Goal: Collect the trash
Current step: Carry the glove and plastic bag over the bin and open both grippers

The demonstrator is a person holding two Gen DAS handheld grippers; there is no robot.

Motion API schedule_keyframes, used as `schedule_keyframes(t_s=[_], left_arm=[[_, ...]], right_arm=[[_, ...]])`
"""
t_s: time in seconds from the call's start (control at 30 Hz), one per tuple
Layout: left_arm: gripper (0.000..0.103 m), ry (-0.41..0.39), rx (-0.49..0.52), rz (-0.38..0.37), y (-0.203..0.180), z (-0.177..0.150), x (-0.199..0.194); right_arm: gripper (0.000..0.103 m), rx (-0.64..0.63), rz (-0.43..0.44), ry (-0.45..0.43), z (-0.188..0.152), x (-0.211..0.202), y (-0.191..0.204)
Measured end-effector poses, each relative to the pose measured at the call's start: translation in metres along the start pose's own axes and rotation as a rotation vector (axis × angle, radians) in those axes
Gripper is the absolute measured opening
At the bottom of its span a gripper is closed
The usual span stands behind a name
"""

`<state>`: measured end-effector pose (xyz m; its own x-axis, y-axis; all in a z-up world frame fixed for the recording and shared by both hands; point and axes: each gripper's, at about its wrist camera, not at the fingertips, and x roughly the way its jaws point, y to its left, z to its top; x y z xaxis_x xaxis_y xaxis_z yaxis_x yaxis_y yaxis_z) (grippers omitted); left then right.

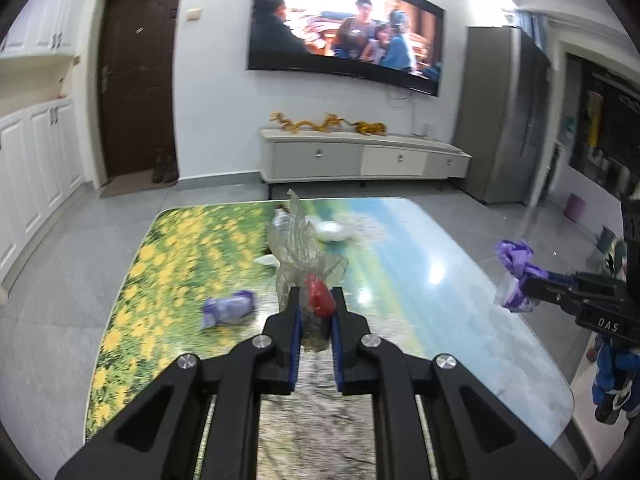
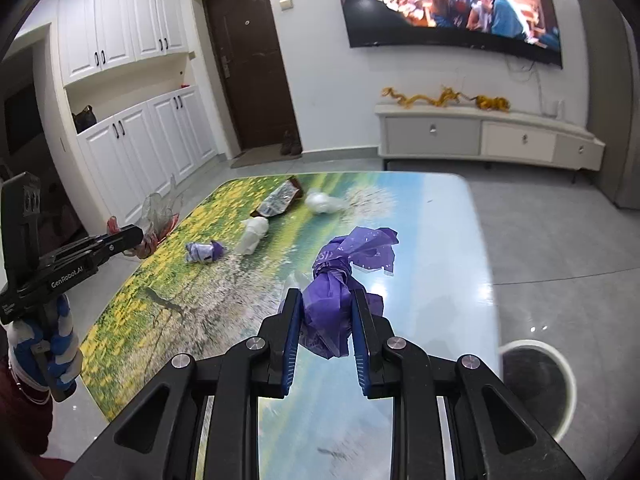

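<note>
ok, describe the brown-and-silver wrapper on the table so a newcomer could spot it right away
Start at the table with the flower-meadow print, below the wall TV. At its far end, nearest the dark door, lies a flat torn wrapper. It is the only brown-and-silver piece; the scraps beside it are white or purple.

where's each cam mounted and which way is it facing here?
Left wrist: on the left gripper, facing along its fingers over the table toward the TV; clear wrapper clamped; right gripper at right.
Right wrist: on the right gripper, same heading; purple bag clamped; left gripper and gloved hand at left.
Shared: table, TV, door, each other's gripper.
</note>
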<state>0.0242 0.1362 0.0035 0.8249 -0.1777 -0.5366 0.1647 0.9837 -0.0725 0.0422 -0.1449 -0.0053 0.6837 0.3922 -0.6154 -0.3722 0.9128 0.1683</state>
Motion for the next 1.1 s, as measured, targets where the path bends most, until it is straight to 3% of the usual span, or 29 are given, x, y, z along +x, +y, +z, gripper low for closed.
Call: schedule_keyframes(t_s=[0.27,0.8,1.1], left_arm=[[0.012,0.001,0.107,-0.059,-0.052,0.002,0.007],[0.012,0.065,0.194,-0.119,-0.102,0.009,0.042],[0.012,0.12,0.244,-0.194,-0.146,0.019,0.071]], right_arm=[[0.024,0.024,-0.066,-0.026,-0.012,-0.03,-0.024],[0.024,0.115,-0.101,-0.017,-0.025,-0.025,-0.07],[0.024,0.173,-0.136,-0.031,-0.033,-0.033,-0.106]])
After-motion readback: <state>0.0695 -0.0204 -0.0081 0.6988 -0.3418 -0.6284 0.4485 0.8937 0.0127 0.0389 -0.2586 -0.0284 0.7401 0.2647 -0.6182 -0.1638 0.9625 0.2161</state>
